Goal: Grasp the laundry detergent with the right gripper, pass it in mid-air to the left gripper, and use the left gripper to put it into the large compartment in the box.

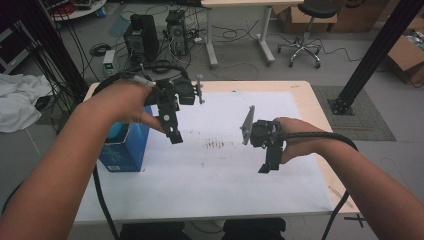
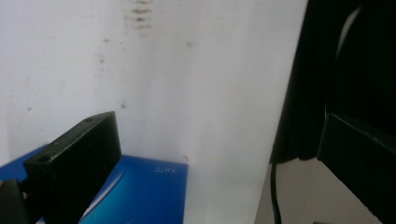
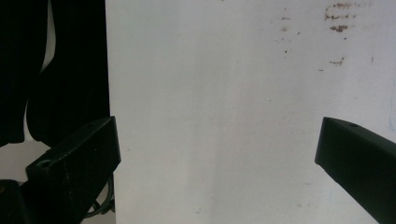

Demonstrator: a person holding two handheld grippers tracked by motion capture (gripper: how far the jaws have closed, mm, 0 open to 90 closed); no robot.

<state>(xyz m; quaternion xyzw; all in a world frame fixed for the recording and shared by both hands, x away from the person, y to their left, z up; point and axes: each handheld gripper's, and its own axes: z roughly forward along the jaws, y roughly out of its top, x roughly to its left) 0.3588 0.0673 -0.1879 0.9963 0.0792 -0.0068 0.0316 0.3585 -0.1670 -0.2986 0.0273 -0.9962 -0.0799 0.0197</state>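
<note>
A person holds both grippers above a table covered by a white sheet [image 1: 235, 180]. The left gripper [image 1: 174, 134] hangs over the sheet's left part, just right of a blue box [image 1: 122, 150]. In the left gripper view, its jaws [image 2: 219, 126] stand wide apart with nothing between them, and the blue box [image 2: 144, 191] lies below. The right gripper [image 1: 267, 162] hovers over the sheet right of centre, pointing down. In the right gripper view, its jaws [image 3: 217, 135] are wide apart over bare white sheet.
Brown smudges [image 1: 217, 145] mark the middle of the sheet. Beyond the table's far edge stand two computer towers [image 1: 142, 37], a desk leg [image 1: 210, 42] and a rolling stool [image 1: 305, 30]. A black frame post [image 1: 375, 55] rises at right. White cloth [image 1: 17, 100] lies at left.
</note>
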